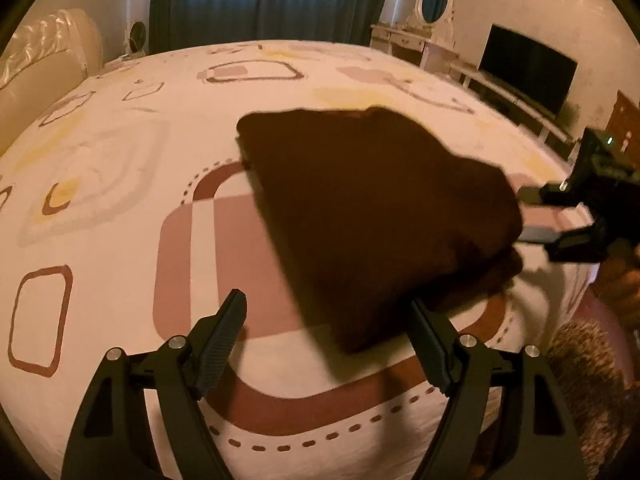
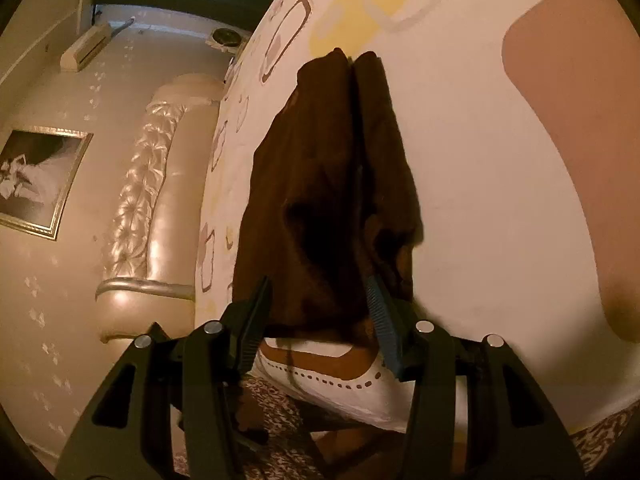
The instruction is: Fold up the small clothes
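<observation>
A dark brown folded garment (image 1: 372, 208) lies on the patterned bed sheet (image 1: 120, 184). My left gripper (image 1: 326, 300) hovers open over the sheet. The garment's near corner reaches in between its fingers, close to the right finger (image 1: 430, 340), and neither pad presses on it. At the garment's right edge is my right gripper (image 1: 528, 216), its jaws apart. In the right wrist view the garment (image 2: 320, 180) shows two folded layers, and its near end sits loosely between the spread fingers of the right gripper (image 2: 320, 284).
A padded headboard (image 1: 44, 64) stands at the bed's left end. Behind the bed are dark curtains (image 1: 260, 0), a dressing table with a mirror (image 1: 424, 36) and a television (image 1: 528, 68). A hand (image 1: 616, 280) and patterned carpet (image 1: 588, 380) show at the bed's near right edge.
</observation>
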### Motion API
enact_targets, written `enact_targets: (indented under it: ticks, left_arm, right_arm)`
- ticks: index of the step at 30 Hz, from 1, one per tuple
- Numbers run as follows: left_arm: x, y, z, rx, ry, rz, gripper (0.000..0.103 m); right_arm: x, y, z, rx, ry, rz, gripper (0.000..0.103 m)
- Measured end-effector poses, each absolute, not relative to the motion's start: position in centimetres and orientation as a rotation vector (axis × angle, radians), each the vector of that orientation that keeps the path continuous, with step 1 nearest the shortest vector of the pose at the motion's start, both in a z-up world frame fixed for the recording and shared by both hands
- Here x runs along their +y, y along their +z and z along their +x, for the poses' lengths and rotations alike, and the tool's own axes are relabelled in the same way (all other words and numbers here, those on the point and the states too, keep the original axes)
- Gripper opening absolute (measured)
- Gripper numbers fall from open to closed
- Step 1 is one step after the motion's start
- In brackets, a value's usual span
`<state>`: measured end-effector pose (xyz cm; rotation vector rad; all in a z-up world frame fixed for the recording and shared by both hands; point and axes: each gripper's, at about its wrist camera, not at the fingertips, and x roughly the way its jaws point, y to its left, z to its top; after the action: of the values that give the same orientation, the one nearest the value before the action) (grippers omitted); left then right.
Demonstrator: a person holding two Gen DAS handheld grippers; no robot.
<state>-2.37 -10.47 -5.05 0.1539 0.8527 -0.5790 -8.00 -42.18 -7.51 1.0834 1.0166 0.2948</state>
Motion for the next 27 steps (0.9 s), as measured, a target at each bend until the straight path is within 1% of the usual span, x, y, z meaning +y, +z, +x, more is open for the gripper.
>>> enact_targets:
  ticks: [3, 6, 9, 17, 18, 19, 20, 25, 27]
  left_arm:
    - [-9.3, -5.5, -1.8, 0.862, -0.519, 0.144, 0.077]
    - [-7.2, -5.9, -0.6, 0.921, -0.505, 0.022, 0.077]
    - [-6.5, -6.0, -0.5, 0.934, -0.506, -0.042, 0.079]
    - [-6.5, -5.9, -0.8, 0.931, -0.511, -0.057, 0.079]
    - [-6.4, -5.9, -0.7, 0.935, -0.513, -0.069, 0.079]
    - [-6.3, -5.9, -0.7, 0.938, -0.513, -0.08, 0.079]
    - [-6.1, -5.8, -0.7, 0.94, -0.513, -0.091, 0.079]
    - [-5.5, -5.7, -0.8, 0.952, -0.502, -0.105, 0.079]
    - [-5.2, -6.0, -0.8, 0.959, -0.5, -0.121, 0.079]
  right_arm:
    - [-42.0, -7.3, -8.1, 1.011, 0.291, 1.086, 0.049]
    - [-41.5, -7.2, -8.0, 1.014, 0.295, 1.08, 0.049]
    - [-41.3, -7.2, -8.0, 1.023, 0.29, 1.079, 0.049]
    - [-41.6, -8.5, -8.1, 1.029, 0.252, 1.146, 0.048]
    - [-41.6, -8.7, -8.0, 1.03, 0.247, 1.156, 0.039]
    - [-41.6, -8.9, -8.0, 1.028, 0.245, 1.168, 0.017]
    - [-41.5, -8.9, -8.0, 1.027, 0.253, 1.178, 0.007]
    - [-41.4, -7.5, -9.1, 0.977, 0.278, 1.164, 0.006]
    - [-41.6, -7.8, -9.4, 0.984, 0.278, 1.159, 0.005]
